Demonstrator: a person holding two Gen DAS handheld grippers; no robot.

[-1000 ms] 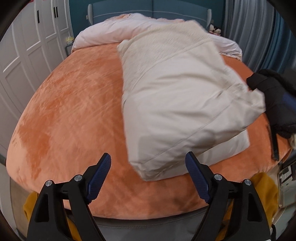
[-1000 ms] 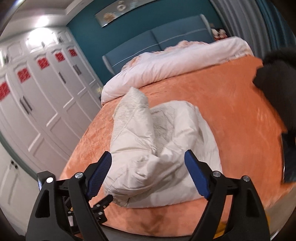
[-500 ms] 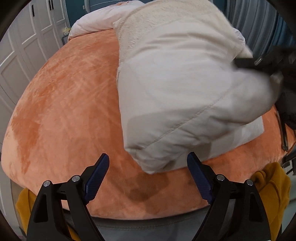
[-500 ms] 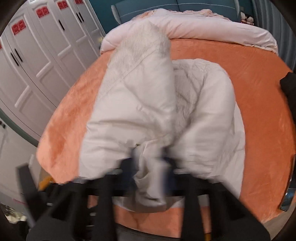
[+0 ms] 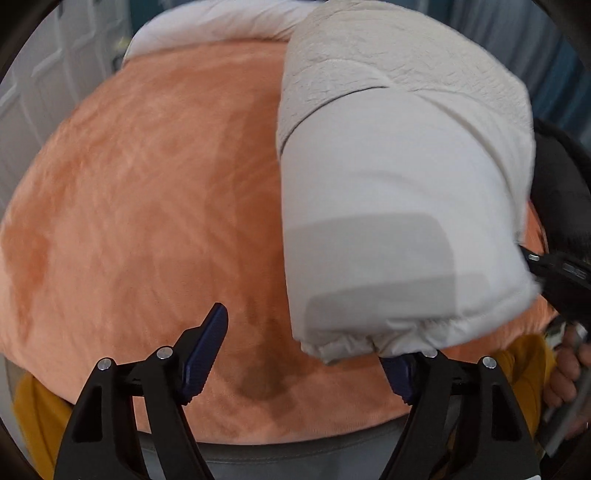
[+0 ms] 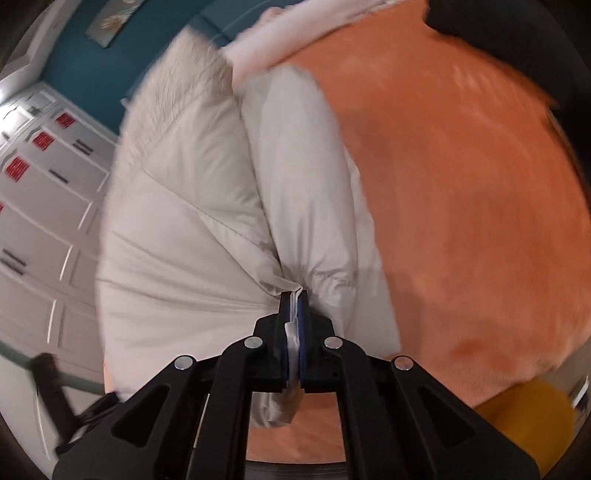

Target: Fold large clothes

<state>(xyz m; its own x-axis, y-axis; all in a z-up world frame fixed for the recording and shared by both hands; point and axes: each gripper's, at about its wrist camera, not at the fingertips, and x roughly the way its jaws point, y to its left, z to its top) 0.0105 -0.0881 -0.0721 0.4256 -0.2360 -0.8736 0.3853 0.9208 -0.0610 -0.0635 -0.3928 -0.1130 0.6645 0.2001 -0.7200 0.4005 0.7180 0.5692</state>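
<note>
A big off-white padded coat (image 5: 391, 206) lay bunched on the orange blanket (image 5: 147, 206) that covered the bed, toward the near edge, its fleecy lining (image 5: 391, 48) turned outward at the far end. The coat was folded lengthwise into two thick rolls, with a deep crease running between them in the right wrist view.

The right gripper (image 6: 294, 306) was clenched on the coat: its blue fingers (image 6: 303, 325) stood nearly together with a thin pinch of the pale fabric squeezed between them, just where the crease met the near hem. A small tab of cloth stuck out below the pads. The jaws had just been closing, and the fabric was caught in them. In the left wrist view the same gripper showed as a dark shape at the coat's right edge, with a bare hand (image 5: 569, 369) beneath it.

The left gripper (image 5: 306, 354) hung released over the near edge of the bed, its fingers (image 5: 207, 354) well apart. Its jaws had just been narrowing a little. The coat's gathered cuff end (image 5: 347, 343) lay over the right finger and hid its tip; the left finger stood clear above bare blanket. I could not tell whether the right one touched the cloth.

Beyond the coat a pale pink duvet (image 5: 221, 22) was heaped along the head of the bed, and white wardrobe doors (image 6: 44, 206) lined the wall to the left. Mustard-yellow clothing (image 6: 524, 417) showed below the bed's edge.
</note>
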